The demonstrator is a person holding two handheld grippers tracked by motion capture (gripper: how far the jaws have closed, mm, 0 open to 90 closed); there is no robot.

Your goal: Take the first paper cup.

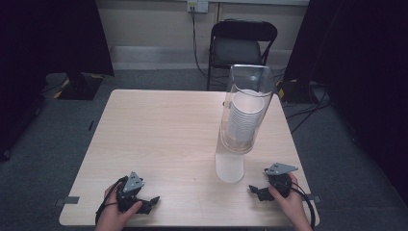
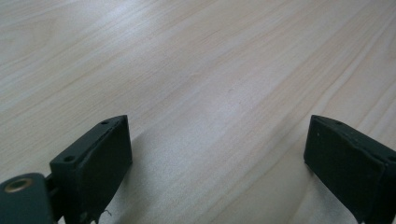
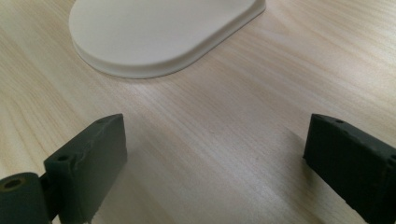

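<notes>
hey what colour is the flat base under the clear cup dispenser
White. The base shows best in the right gripper view, as a smooth rounded white slab on the pale wood table.

Left tool (image 1: 153, 199), lower left of high view: black body, grey three-cornered plate with dark screw dots mounted on top, black cable looped beside it. Right tool (image 1: 254, 189), lower right: same black body, grey plate, black cable trailed toward bottom edge. Hands bare, no sleeves seen. In gripper views, jaws seen as matte black rectangular blocks with small screw holes; brass-coloured ringed hole noted at lower left corner.
</notes>
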